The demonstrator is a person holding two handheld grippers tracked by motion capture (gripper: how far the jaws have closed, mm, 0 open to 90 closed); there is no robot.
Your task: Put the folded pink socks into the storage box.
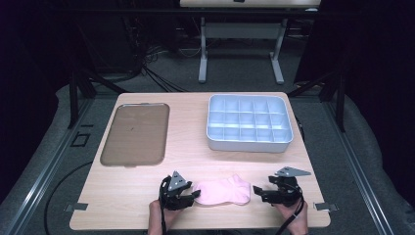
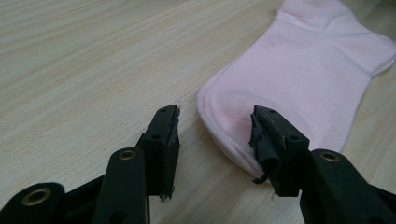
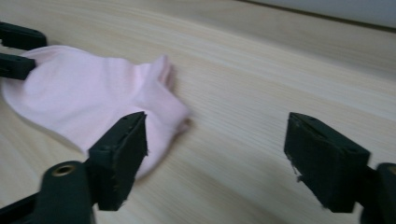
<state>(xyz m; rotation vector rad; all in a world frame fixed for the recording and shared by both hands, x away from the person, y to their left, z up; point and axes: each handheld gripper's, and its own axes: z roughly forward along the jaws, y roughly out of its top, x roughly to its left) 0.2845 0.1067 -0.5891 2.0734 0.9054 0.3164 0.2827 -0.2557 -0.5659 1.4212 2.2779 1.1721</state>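
Note:
A pink sock [image 1: 222, 191] lies flat on the wooden table [image 1: 195, 156] near its front edge, between the two grippers. My left gripper [image 1: 195, 194] is at the sock's left end. In the left gripper view the gripper [image 2: 215, 119] is open, its jaws low over the table on either side of the rounded toe edge of the sock [image 2: 303, 70]. My right gripper [image 1: 258, 192] sits just right of the sock's other end. In the right gripper view it [image 3: 218, 126] is wide open over bare wood, with the sock [image 3: 84, 93] beyond its left jaw.
A flat brown tray [image 1: 135, 133] lies at the table's left. A white box with several compartments [image 1: 249, 122] stands at the back right. Bare table runs between them and in front of the box. A person's hands hold both grippers at the front edge.

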